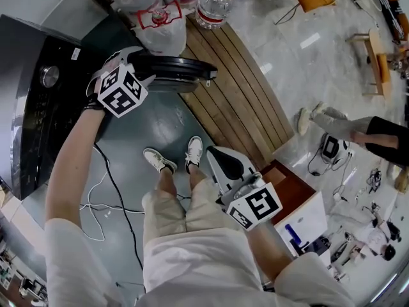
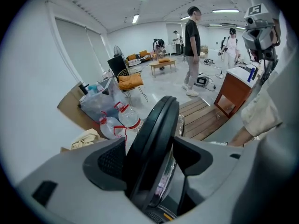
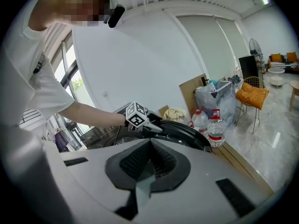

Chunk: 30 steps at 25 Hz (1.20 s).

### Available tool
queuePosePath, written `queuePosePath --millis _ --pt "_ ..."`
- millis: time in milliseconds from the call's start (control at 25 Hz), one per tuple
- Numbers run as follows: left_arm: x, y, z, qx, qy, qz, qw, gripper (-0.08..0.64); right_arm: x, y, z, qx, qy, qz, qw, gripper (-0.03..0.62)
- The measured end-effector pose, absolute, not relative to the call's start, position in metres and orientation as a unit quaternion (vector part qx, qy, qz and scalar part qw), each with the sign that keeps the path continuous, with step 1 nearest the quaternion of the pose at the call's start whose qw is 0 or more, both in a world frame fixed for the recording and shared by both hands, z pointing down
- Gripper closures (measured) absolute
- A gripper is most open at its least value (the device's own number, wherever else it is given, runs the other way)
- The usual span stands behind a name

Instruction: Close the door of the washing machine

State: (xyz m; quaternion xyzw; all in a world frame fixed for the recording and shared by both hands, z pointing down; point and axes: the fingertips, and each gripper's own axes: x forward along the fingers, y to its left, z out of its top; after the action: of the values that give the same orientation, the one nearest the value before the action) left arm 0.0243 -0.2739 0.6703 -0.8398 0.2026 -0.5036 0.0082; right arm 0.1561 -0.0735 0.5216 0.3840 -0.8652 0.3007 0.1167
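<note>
The black washing machine [image 1: 38, 107] stands at the left of the head view with its round door [image 1: 182, 72] swung out. My left gripper [image 1: 137, 59] reaches over the door's near rim. In the left gripper view the thick dark door rim [image 2: 154, 125] fills the gap between the two pads [image 2: 110, 164] and both touch it. My right gripper [image 1: 217, 153] hangs by the person's legs, shut with nothing in it; its pads [image 3: 149, 164] meet. The right gripper view also shows the left gripper [image 3: 142, 122] on the door [image 3: 191, 136].
Two large water bottles [image 1: 214, 5] and a plastic bag stand behind the door. A slatted wooden platform [image 1: 236, 88] runs to the door's right. A white cable [image 1: 105, 184] lies on the floor. A brown desk [image 1: 287, 184] stands at the right. People [image 2: 192, 45] stand farther off.
</note>
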Motion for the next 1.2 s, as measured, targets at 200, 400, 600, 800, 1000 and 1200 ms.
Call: queuePosePath --millis 200,400,600,800,1000,1200 --pt "0.022 -0.252 0.669 -0.835 0.186 -0.517 0.018 0.252 0.148 -0.069 0.517 0.378 -0.868 0.300 0.116 0.594" --pt "0.018 -0.228 0.670 -0.826 0.175 -0.535 0.027 0.242 0.139 -0.063 0.513 0.371 -0.872 0.297 0.115 0.594" --pt "0.009 -0.213 0.668 -0.816 0.195 -0.543 0.033 0.219 0.132 -0.058 0.512 0.361 -0.877 0.294 0.118 0.594" --pt "-0.001 -0.197 0.666 -0.804 0.226 -0.549 0.032 0.215 0.124 -0.054 0.509 0.350 -0.882 0.291 0.121 0.594" --pt "-0.012 -0.182 0.662 -0.790 0.277 -0.546 0.022 0.204 0.116 -0.048 0.505 0.339 -0.887 0.287 0.126 0.594" --pt "-0.019 -0.166 0.658 -0.803 0.310 -0.508 -0.031 0.205 0.107 -0.044 0.503 0.321 -0.894 0.283 0.132 0.594"
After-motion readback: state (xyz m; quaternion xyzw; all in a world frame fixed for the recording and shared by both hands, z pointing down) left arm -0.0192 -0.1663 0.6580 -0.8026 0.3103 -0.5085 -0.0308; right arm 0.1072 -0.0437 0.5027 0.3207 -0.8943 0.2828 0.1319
